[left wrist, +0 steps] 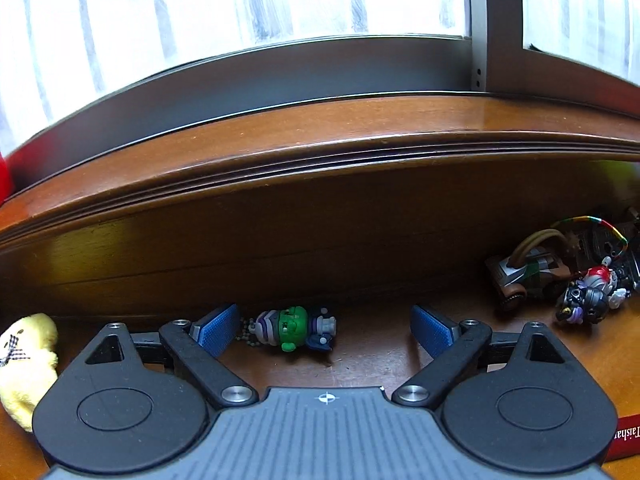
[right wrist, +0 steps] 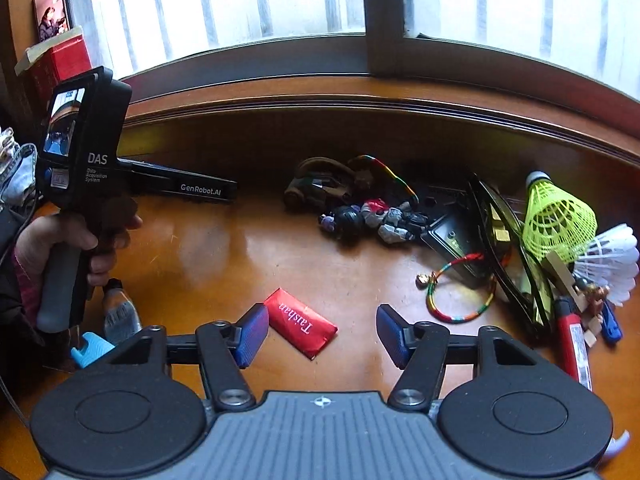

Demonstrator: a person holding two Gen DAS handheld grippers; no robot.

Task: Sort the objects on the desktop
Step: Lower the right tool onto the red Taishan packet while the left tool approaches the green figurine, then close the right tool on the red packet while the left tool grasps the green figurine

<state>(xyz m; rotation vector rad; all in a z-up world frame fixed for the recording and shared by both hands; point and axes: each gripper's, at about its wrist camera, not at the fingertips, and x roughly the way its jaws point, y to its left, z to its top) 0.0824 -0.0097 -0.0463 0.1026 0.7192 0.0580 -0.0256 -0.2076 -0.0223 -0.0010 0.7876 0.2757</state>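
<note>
Our grippers over the cluttered worktop (right wrist: 224, 248)

Left gripper (left wrist: 325, 330) fingers apart, green toy figure (left wrist: 292, 328) lying between them; right gripper (right wrist: 322, 334) fingers apart around the red packet (right wrist: 302, 322), neither gripped.

- left gripper (left wrist: 324, 330): matte black plastic linkage arms, two round black discs lower frame, silver screw heads at pivots, ribbed grey centre plate with small white crosshair mark
- blue textured rubber pads (left wrist: 214, 330) on grey finger mounts
- right gripper (right wrist: 322, 330): same build, black arms, silver pivot bolts, grey ribbed plate, crosshair mark, blue ridged pads (right wrist: 250, 332)
- left gripper's handheld body (right wrist: 86, 144), left of right wrist frame: black casing, small lit screen, white "DAS" and "GenRobot.AI" lettering, grey grip
- hand (right wrist: 64, 240) on that grip; dark sleeve with pink trim (right wrist: 22, 280) at left edge
</note>
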